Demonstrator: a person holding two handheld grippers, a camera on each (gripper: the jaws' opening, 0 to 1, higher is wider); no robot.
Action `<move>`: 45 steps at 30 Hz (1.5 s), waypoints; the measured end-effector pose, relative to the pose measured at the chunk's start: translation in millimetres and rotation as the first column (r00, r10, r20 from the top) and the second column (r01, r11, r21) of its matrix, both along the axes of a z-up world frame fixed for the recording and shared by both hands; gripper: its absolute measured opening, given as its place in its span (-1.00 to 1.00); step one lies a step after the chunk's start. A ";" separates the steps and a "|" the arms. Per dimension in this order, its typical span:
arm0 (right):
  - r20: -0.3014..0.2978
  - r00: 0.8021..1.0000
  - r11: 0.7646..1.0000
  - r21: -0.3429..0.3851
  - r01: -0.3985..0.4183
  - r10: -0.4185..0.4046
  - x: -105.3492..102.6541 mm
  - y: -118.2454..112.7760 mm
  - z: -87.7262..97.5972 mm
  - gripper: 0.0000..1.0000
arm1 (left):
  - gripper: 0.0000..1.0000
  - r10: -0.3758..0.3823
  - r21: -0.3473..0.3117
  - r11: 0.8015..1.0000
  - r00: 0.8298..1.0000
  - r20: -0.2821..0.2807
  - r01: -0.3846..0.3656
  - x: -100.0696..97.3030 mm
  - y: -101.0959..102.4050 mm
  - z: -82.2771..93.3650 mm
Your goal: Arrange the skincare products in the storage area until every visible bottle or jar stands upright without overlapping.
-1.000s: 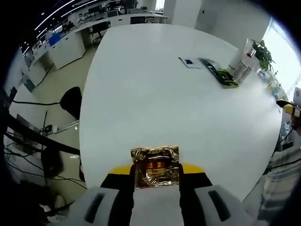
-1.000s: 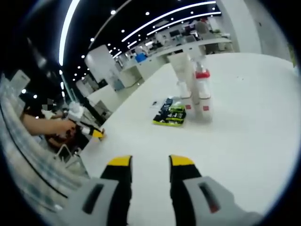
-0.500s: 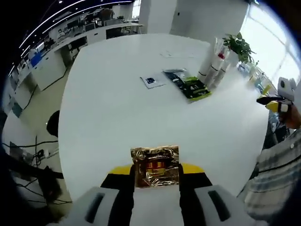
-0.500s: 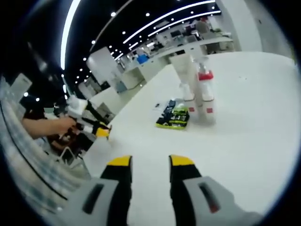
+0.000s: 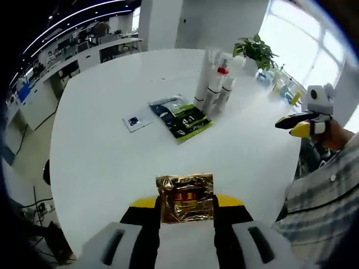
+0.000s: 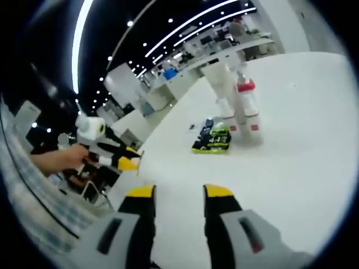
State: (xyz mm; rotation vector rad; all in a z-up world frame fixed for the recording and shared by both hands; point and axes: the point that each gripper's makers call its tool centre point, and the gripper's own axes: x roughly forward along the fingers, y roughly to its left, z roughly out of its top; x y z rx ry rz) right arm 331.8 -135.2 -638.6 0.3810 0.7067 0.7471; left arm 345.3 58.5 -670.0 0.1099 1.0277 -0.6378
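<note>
Bottles (image 5: 215, 84) stand beside the green pack (image 5: 182, 116). The left gripper (image 5: 185, 204) pinches a gold packet (image 5: 185, 197); the right gripper (image 6: 174, 193) holds nothing, jaws apart.

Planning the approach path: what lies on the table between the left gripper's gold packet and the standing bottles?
In the left gripper view, bare white table runs from the gold packet, then the dark green pouches lie just before the bottles.

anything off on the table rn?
Yes. The black-and-green sachet and a small flat packet lie flat on the white table beside the upright bottles. The left gripper is shut on a crinkled gold foil packet; the right gripper is open.
</note>
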 end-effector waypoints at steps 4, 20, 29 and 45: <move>-0.026 1.000 0.998 0.054 0.010 -0.009 -3.0 5.3 1.6 -0.36 | -0.26 -0.065 -0.045 0.997 0.998 0.001 0.065 -6.9 -28.5 5.0; -0.203 0.979 0.957 0.285 0.058 0.001 -11.0 25.9 12.4 -0.59 | -0.26 -0.307 -0.029 0.950 0.950 0.061 0.309 -38.1 -106.8 21.7; -0.291 0.954 0.932 0.360 0.042 0.070 -26.4 42.1 11.5 -0.67 | -0.26 -0.494 0.101 0.869 0.860 0.128 0.484 -49.5 -126.4 30.9; -0.343 0.932 0.934 0.357 0.018 0.113 -36.5 44.3 6.7 -0.97 | -0.25 -0.684 0.218 0.728 0.710 0.168 0.649 -65.7 -145.9 38.3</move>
